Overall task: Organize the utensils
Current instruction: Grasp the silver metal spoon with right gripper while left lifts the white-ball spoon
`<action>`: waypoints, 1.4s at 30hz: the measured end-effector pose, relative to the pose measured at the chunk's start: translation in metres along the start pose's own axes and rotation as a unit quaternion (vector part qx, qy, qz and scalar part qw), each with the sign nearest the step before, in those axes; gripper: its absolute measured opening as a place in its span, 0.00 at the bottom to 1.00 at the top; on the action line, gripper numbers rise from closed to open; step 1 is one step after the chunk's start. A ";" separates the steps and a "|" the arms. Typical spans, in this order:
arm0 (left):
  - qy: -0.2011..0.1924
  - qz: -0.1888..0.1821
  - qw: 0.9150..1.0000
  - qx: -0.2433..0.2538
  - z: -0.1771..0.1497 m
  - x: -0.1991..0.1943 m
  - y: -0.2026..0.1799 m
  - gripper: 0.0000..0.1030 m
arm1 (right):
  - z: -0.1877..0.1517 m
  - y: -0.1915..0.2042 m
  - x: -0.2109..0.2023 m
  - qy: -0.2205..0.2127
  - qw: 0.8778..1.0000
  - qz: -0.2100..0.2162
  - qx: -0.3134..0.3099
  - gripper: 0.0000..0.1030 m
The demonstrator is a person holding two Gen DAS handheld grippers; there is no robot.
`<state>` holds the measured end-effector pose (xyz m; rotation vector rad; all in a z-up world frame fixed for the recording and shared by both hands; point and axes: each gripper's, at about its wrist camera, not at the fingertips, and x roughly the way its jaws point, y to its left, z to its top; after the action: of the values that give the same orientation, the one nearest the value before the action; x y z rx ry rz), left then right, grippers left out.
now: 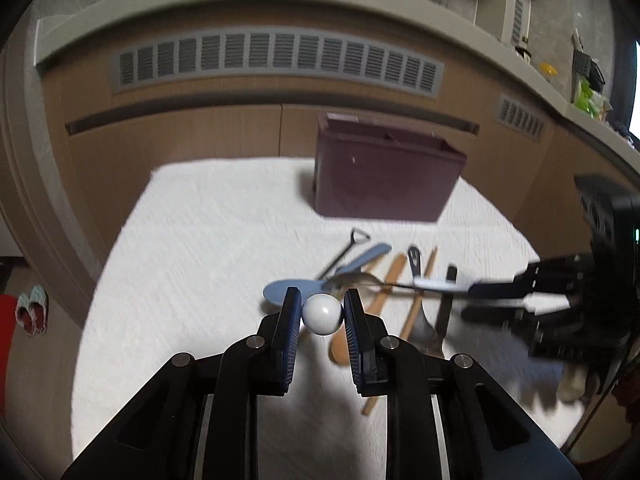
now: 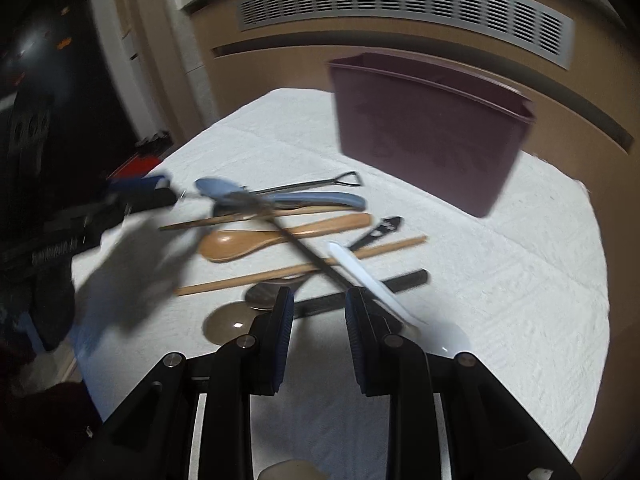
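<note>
One maroon bin (image 1: 384, 172) stands on a white cloth (image 1: 192, 248) before wood cabinets (image 1: 192, 132). Near it lie two wooden chopsticks (image 2: 300, 270) and several spoons (image 2: 280, 236). Left gripper (image 1: 322, 314) clamps a white ball-ended utensil (image 1: 322, 314); right gripper (image 2: 320, 312) gapes empty.

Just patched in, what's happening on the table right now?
A person is sorting utensils with two grippers. The left hand-held gripper has a white ball between its pads, apparently gripped; what it belongs to is too blurred to tell. The right hand-held gripper hangs open over the pile. The wooden spoon and other utensils lie on the white cloth; nothing shows above the rim of the maroon bin.
</note>
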<state>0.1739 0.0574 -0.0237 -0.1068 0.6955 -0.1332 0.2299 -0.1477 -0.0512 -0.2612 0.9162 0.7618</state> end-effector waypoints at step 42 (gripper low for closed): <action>-0.058 -0.011 0.998 -0.001 0.039 -0.034 -0.022 0.22 | 0.042 -0.048 -0.051 -0.108 0.986 0.033 0.125 0.26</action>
<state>0.1715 0.0434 0.0302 -0.1237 0.5786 -0.1453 0.2703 -0.1849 0.0095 0.0728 0.8079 0.7119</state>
